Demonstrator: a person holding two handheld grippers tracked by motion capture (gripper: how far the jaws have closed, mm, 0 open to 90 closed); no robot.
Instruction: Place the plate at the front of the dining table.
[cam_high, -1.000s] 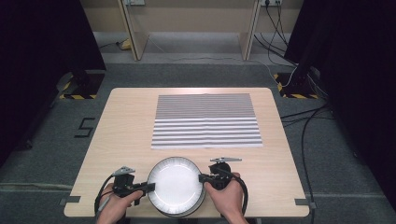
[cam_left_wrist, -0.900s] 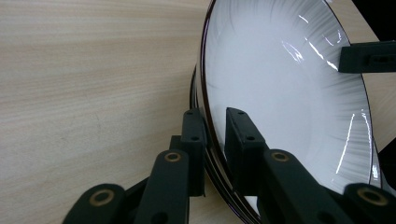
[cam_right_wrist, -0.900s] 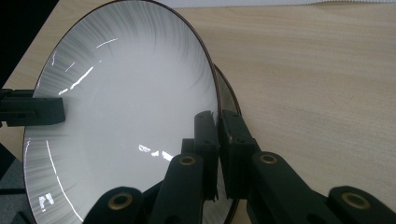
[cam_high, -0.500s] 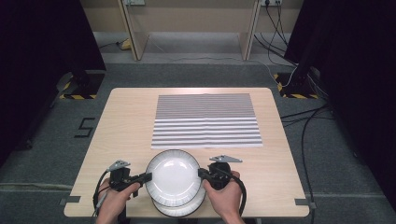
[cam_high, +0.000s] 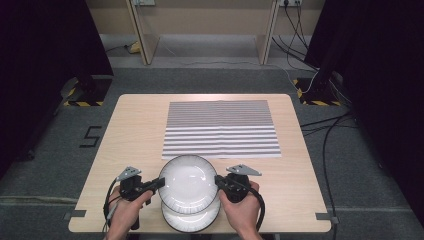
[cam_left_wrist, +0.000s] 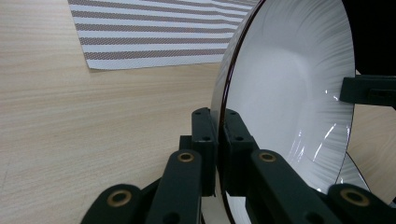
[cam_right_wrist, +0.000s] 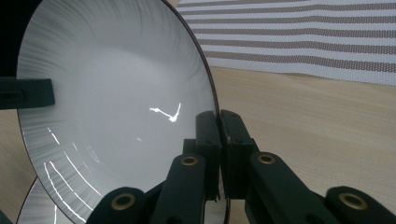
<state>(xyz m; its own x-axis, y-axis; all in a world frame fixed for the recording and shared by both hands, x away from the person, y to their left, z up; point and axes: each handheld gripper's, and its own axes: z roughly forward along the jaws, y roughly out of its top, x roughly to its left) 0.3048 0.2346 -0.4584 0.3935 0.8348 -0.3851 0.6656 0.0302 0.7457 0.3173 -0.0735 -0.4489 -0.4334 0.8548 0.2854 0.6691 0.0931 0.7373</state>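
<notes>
**Mia:** Plate (cam_high: 188, 184) first! We have the top white plate by its rim on both sides, just above another plate (cam_high: 190, 219) at the near edge of the table (cam_high: 140, 125).

**Ben:** Is our left gripper (cam_high: 159, 183) really holding it?

**Mia:** Yes. Its jaws have just been closing, and in the left gripper view the rim (cam_left_wrist: 219, 140) sits pinched between them. Our right gripper (cam_high: 218, 181) is squeezed tight on the other side of the rim (cam_right_wrist: 217, 116).

**Ben:** How do we think it will feel?

**Mia:** Hard and stiff, so it will not bend. It looks shiny and smooth, so we think it could slip. It could break if we drop it.

**Ben:** So where should we hold?

**Mia:** Right on the thin edge, one side each, like now. We should keep both hands level, so it does not tip out.

**Ben:** And the striped mat (cam_high: 221, 129)?

**Mia:** It lies flat just behind the plate, in the middle of the table. We guess the plate may go there, but we cannot be sure.
</notes>
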